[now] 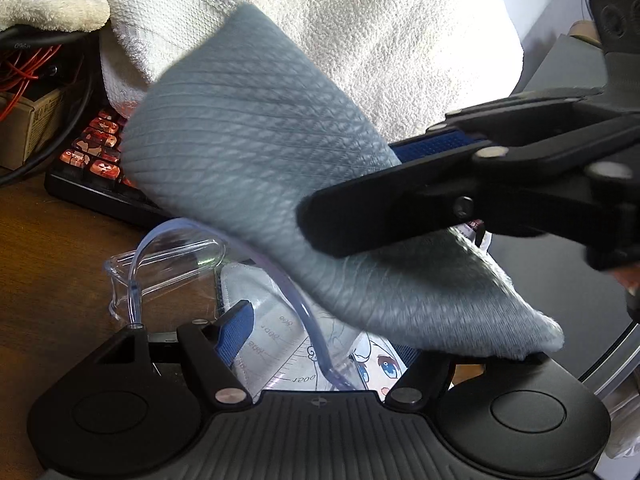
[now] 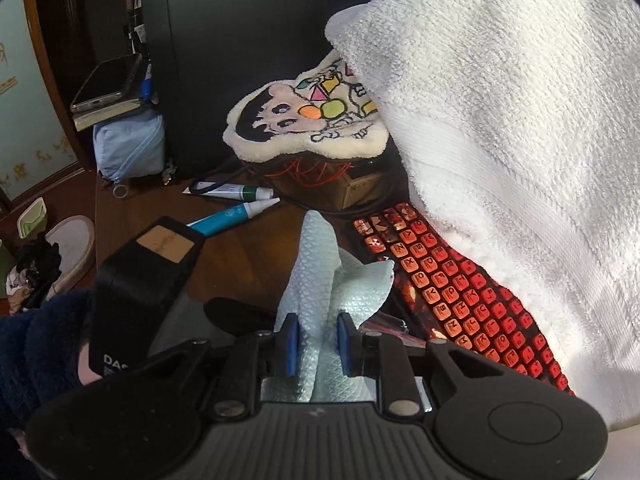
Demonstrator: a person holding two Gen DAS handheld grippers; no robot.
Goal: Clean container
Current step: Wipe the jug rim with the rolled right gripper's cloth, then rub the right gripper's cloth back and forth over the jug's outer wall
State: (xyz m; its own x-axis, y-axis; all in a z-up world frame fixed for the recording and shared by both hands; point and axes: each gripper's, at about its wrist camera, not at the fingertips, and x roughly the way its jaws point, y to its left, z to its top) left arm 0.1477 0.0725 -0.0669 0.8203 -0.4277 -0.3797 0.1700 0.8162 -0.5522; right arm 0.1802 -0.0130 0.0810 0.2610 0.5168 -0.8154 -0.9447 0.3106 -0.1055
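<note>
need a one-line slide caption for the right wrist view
Right gripper clamps a pale blue cleaning cloth above a wooden desk, beside a red-backlit keyboard half-covered by a white towel.

Clear plastic container [image 1: 168,268] with printed measuring marks sits upright on the brown surface [image 1: 52,248], while the grey-blue waffle-weave cloth [image 1: 256,168] drapes over its rim.

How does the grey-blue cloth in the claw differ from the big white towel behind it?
The grey-blue cloth is small, thin and scale-patterned; the white towel is large, thick and fluffy. The cloth is pinched in the shut right claw and stands bunched up; the towel hangs loose, draped down over part of the red-lit keyboard. Both are soft fabrics, seen in both views.
</note>
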